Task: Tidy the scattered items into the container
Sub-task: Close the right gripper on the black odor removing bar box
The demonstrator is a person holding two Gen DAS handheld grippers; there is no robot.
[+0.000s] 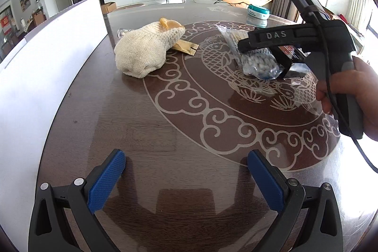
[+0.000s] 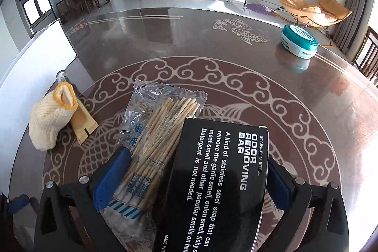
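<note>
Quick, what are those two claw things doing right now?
Left gripper: open, holding nothing.
Right gripper: around the black box and cotton swab packet; whether clamped cannot be told.

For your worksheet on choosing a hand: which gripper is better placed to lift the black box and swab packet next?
The right gripper: its fingers already flank the black box and the swab packet. The left gripper hangs open over bare table, apart from both.
</note>
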